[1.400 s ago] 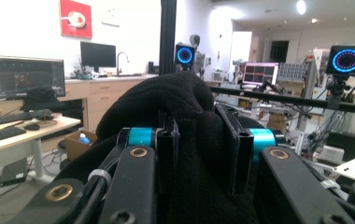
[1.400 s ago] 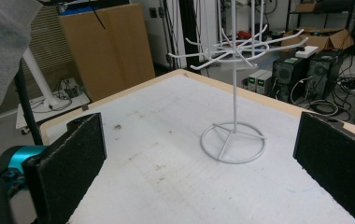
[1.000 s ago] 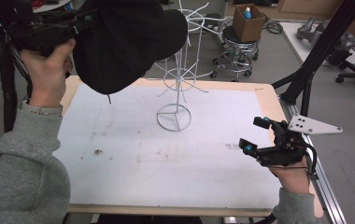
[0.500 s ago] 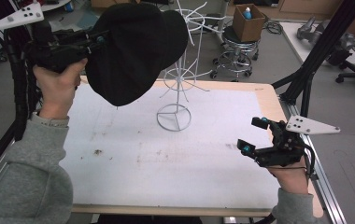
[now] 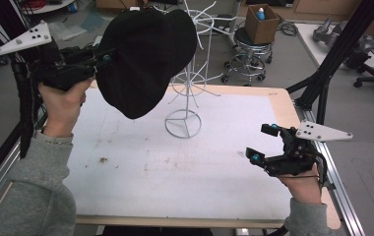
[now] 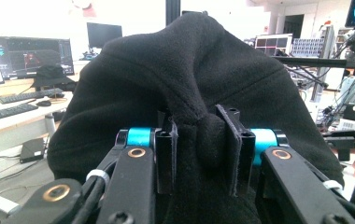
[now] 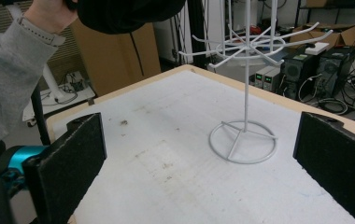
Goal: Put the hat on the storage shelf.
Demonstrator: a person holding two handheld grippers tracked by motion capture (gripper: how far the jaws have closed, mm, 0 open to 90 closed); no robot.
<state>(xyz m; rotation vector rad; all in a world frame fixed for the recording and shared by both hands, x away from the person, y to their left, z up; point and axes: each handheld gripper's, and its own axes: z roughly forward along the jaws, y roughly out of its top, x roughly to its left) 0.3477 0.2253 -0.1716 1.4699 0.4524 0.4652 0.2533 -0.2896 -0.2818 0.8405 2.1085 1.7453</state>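
A black fleece hat (image 5: pixel 145 59) hangs in the air at the upper left, held up beside a white wire hook stand (image 5: pixel 187 83). My left gripper (image 5: pixel 101 56) is shut on a fold of the hat (image 6: pixel 199 93); its pads (image 6: pixel 166 154) pinch the bunched fabric. The stand (image 7: pixel 245 93) rises from a round wire base on the white table. Low at the table's right edge, my right gripper (image 5: pixel 263 143) stands open with nothing between its pads (image 7: pixel 73 158), which face the stand. The hat hides the stand's upper left hooks in the high view.
The white foam-topped table (image 5: pixel 175 172) has a wooden rim and a few brown stains left of centre. A black tripod leg (image 5: pixel 323 73) stands by the far right corner. A stool (image 5: pixel 249 49) and a cardboard box (image 5: pixel 261 22) sit on the floor beyond.
My left hand has brought the hat down and to the right, closer to the wire stand. The right gripper has stayed where it was.
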